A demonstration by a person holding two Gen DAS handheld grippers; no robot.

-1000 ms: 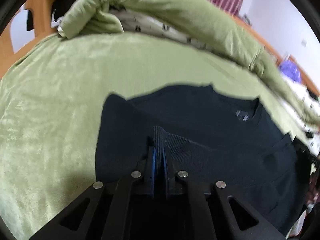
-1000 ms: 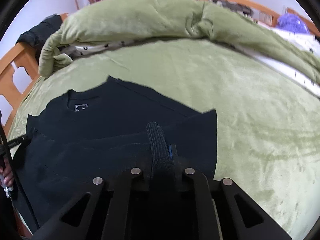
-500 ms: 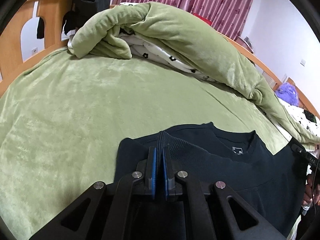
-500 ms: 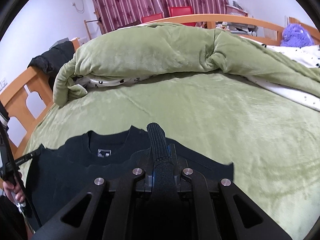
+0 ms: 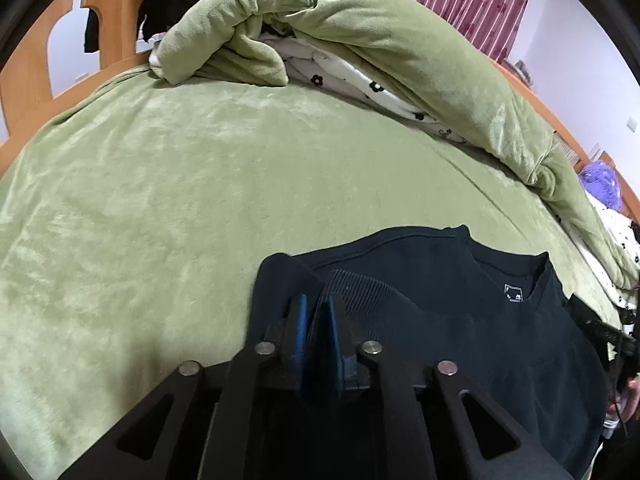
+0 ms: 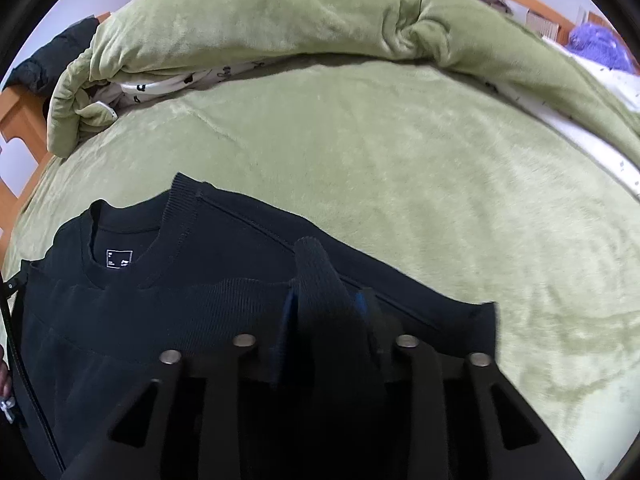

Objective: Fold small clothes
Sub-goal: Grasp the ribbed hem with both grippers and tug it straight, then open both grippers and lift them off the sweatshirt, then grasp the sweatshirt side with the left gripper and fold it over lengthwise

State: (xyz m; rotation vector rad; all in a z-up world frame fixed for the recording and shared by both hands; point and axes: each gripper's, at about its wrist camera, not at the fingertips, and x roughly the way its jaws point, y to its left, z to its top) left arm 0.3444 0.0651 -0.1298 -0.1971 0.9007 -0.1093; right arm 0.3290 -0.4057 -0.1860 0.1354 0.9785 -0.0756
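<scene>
A black sweatshirt (image 5: 460,288) lies on the green bed cover (image 5: 180,208), its neck with a white label (image 6: 119,260) facing away from me. My left gripper (image 5: 318,312) is shut on the ribbed hem (image 5: 360,288) at the garment's left side. My right gripper (image 6: 326,304) is shut on the ribbed hem (image 6: 316,276) at the right side. The hem is folded up over the body and sits just below the collar. The sweatshirt also shows in the right wrist view (image 6: 224,248).
A rolled green duvet (image 5: 360,40) with a white flowered lining lies across the far side of the bed. A wooden bed frame (image 5: 36,80) stands at the left. A purple plush toy (image 6: 596,44) sits at the far right. Dark clothes (image 6: 48,60) hang on the frame.
Both grippers carried the hem forward over the sweatshirt toward the collar, rising and then coming down; the hem now lies close below the neck.
</scene>
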